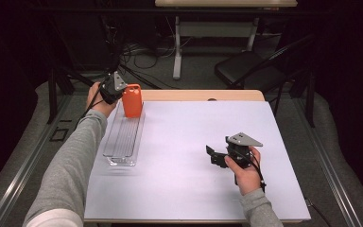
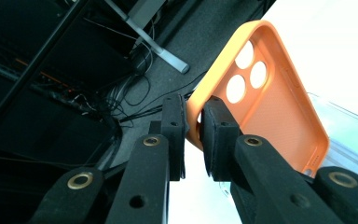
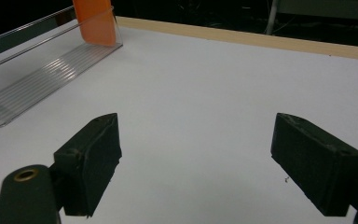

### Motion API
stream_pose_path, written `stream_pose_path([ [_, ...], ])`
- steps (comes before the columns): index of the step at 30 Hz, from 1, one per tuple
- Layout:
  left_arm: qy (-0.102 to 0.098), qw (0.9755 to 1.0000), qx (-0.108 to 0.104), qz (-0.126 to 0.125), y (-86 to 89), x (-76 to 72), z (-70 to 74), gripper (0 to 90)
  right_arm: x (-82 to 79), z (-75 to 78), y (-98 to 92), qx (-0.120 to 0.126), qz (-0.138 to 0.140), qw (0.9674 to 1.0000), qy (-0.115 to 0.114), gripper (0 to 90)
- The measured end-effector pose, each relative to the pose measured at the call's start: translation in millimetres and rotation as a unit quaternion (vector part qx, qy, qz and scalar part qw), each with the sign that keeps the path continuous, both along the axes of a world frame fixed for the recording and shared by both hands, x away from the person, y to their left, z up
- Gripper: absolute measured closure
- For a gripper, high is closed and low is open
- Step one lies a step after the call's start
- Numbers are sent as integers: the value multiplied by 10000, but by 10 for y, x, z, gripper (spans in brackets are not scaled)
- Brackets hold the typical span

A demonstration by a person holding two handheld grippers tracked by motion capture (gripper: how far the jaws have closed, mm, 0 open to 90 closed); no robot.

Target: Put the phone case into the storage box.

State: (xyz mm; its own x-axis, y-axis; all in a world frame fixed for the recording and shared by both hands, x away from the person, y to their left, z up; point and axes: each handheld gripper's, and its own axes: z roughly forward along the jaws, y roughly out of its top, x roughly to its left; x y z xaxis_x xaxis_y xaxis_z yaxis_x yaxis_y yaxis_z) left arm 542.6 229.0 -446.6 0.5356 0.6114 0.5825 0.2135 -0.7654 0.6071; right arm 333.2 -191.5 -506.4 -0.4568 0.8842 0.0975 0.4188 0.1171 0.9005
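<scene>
High view: the left tool (image 1: 118,90) was clamped on the top edge of an orange phone case (image 1: 132,100), which stood upright at the far end of the clear slotted rack (image 1: 123,137) on the white counter (image 1: 194,189). The right tool (image 1: 216,155) rested well to the right of the rack, jaws apart and empty.

Left gripper view: the left tool (image 2: 193,128) pinched the case (image 2: 270,107) by its rim beside the camera cut-outs, the pads shut on that thin wall; the rack's clear edge (image 2: 349,135) lay just beyond the case's lower end.

Right gripper view: the right tool (image 3: 209,163) stood wide open over bare counter, with the case (image 3: 95,21) seated in the rack's (image 3: 37,84) far end.

The lowering would go best with the case kept vertical and square to the grooves, so its bottom edge settles into one slot before the pinch is released.
</scene>
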Motion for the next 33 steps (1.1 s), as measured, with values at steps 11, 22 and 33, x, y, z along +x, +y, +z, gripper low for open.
stream_pose_path([
  [11, -141, 9997, 164, -141, -12, 20, -24, 801, -15, -18, -19, -15, -6, 10000, -4, 153],
  [22, -238, 9984, 488, -127, -3, 36, -54, 780, -22, -24, -4, -44, -1, 10000, -14, 153],
  [33, -182, 9986, 497, 10, 41, 63, -96, 751, -30, -20, 2, -53, 18, 10000, -8, 153],
])
